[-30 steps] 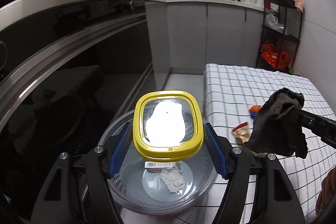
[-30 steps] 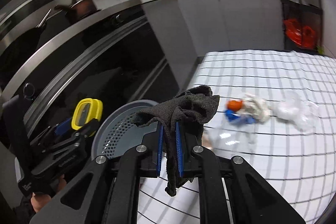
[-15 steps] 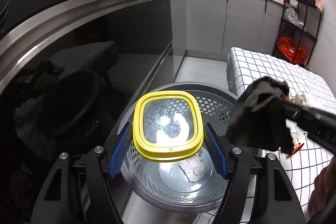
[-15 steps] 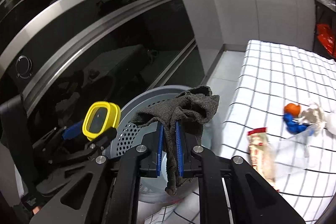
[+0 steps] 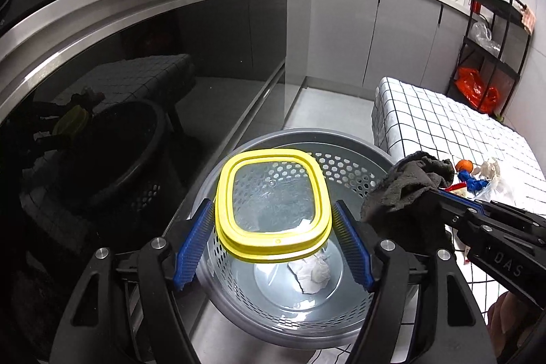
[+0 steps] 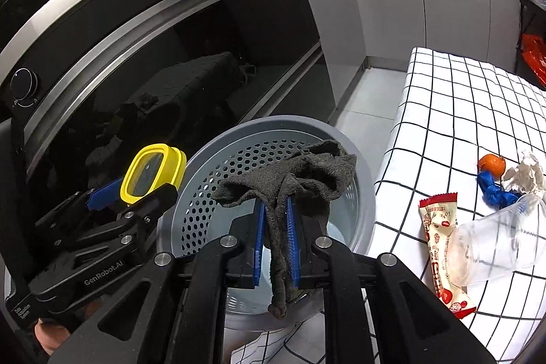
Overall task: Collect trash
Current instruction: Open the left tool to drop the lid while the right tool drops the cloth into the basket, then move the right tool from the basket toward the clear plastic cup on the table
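My left gripper [image 5: 273, 239] is shut on a yellow-rimmed clear container lid [image 5: 273, 210] and holds it above the grey perforated bin [image 5: 344, 159]. A crumpled white tissue [image 5: 312, 272] lies on the bin's floor. My right gripper [image 6: 274, 241] is shut on a dark grey rag [image 6: 293, 179] and holds it over the bin [image 6: 204, 193], just right of the lid [image 6: 150, 173]. The rag also shows in the left wrist view [image 5: 413, 190]. A red snack wrapper [image 6: 440, 251], a clear plastic cup [image 6: 501, 248], an orange [image 6: 491, 164], a blue scrap [image 6: 494, 191] and crumpled paper [image 6: 525, 176] lie on the checked tablecloth [image 6: 443, 111].
A glossy black oven front [image 6: 170, 74] stands close on the left behind the bin. Grey cabinets [image 5: 375, 23] run along the back wall. A black wire shelf [image 5: 491, 40] with a red bag [image 5: 477, 91] stands at the far right. A strip of floor [image 5: 324, 104] lies between cabinets and table.
Both grippers have swung left, from over the table to over the bin. The lid and the rag remain gripped; the bin fills more of both views.
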### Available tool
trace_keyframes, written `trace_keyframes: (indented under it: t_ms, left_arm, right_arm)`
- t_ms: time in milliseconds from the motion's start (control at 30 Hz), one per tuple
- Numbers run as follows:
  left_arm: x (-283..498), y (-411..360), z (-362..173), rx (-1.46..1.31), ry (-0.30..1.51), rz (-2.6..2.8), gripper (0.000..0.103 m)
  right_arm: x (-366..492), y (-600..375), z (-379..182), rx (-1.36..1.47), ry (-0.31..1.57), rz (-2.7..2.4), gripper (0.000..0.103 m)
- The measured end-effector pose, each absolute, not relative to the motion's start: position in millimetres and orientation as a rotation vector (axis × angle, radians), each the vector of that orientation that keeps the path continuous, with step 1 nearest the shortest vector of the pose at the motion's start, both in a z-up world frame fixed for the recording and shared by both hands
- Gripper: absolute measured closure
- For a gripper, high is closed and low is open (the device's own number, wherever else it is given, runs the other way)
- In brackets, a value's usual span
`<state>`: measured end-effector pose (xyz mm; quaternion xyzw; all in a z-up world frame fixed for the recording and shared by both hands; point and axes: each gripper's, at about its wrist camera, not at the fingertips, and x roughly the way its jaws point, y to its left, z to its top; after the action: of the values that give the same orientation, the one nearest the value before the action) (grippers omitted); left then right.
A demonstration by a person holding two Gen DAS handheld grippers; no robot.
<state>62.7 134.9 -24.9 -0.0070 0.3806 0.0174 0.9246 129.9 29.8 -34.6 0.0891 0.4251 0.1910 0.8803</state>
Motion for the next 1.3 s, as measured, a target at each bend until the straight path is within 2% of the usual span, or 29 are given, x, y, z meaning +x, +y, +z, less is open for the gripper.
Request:
trace_keyframes:
  t_ms: [133,200,267,333,1300]
  left_arm:
    - [63.0,137.2,-25.0,-0.023,0.777,0.040,0.032]
    - [63.1,138.0,-25.3,-0.026,0.777,0.042,0.027]
    - [63.0,138.0,-25.0,-0.027,0.775,0.044,0.024]
    - [62.4,138.7,-24.7,-0.031,0.773,0.048,0.020]
    - [56.5,116.4,-21.8,0.007,0.745,0.017,0.020]
  right_arm:
    - [125.8,24.8,-34.9,0.195,0.878,0.397,0.089]
    - [123.0,24.1,-33.9,0.195,0.876,0.398,0.086]
    - [121.8,23.4,-33.4,0.196,0.873,0.396,0.079]
    - [119.7,21.9,-31.7,0.201,0.859,0.392,0.063]
    - [89.2,-7.1,-34.8,0.187,0.857,0.314,0.062]
